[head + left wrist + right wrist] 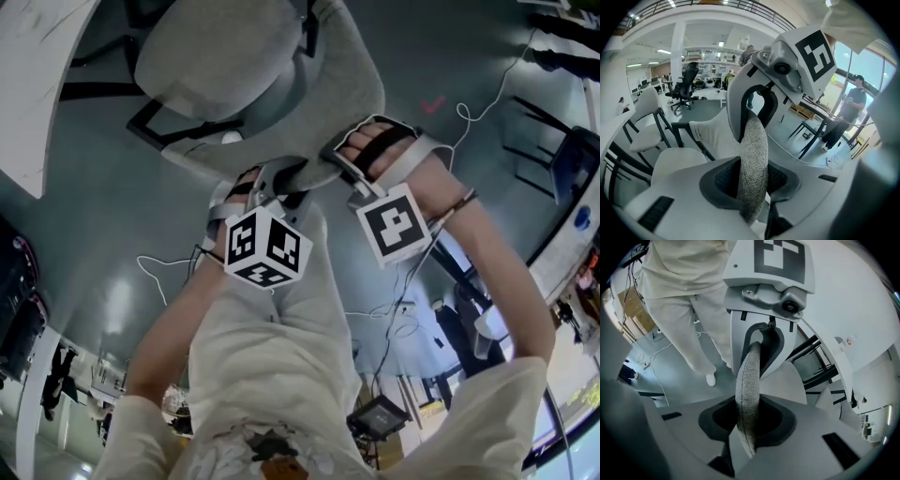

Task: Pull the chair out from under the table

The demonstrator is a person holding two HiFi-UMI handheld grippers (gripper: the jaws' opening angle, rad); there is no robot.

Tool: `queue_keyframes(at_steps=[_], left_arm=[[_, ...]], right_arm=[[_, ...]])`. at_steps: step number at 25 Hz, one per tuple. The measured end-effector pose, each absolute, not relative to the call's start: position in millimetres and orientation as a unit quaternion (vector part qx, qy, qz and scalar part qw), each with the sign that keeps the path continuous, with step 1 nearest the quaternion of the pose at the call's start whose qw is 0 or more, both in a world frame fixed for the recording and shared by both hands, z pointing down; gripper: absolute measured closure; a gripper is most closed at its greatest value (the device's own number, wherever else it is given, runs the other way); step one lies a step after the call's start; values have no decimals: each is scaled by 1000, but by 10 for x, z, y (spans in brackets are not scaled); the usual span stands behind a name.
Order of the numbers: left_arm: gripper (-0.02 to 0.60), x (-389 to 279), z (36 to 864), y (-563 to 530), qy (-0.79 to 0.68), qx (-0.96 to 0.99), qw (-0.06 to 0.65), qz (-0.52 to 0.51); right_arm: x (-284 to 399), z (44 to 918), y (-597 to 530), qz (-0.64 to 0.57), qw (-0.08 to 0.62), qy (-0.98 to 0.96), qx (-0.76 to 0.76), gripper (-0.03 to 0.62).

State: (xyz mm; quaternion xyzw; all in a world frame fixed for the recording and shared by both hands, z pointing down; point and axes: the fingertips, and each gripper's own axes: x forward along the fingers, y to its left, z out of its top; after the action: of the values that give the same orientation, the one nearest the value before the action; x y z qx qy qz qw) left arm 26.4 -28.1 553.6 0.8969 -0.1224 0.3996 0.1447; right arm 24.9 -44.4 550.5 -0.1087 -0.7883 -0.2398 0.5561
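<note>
The chair has a grey fabric backrest (352, 89) and a pale seat (211, 47), and it stands beside the white table (37, 84) at the upper left. My left gripper (279, 185) is shut on the backrest's top edge. My right gripper (345, 155) is shut on the same edge, a little further right. In the left gripper view the woven backrest edge (752, 159) runs upright between the pads of my left gripper (752, 180), with the right gripper's marker cube beyond it. In the right gripper view my right gripper (749, 420) pinches the backrest edge (747, 380) in the same way.
White cables (469, 112) trail over the grey floor. Black chair legs (553, 141) stand at the right. The person's legs (281, 328) are directly behind the chair. More white chairs (647, 108) and a black office chair (686, 84) stand to the left, and a person (855, 96) stands by the windows.
</note>
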Motion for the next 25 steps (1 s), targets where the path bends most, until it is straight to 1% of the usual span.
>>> queue_keyframes(at_steps=[6, 14, 25], left_arm=[[466, 332, 5539, -203, -117, 896, 151, 401], [466, 1031, 5586, 605, -108, 896, 150, 403], [465, 1442, 5620, 1018, -99, 896, 162, 402]], right_arm=[[323, 5513, -373, -240, 561, -786, -103, 506], [1007, 5553, 410, -240, 563, -786, -84, 505], [1396, 5582, 811, -229, 566, -789, -73, 505]])
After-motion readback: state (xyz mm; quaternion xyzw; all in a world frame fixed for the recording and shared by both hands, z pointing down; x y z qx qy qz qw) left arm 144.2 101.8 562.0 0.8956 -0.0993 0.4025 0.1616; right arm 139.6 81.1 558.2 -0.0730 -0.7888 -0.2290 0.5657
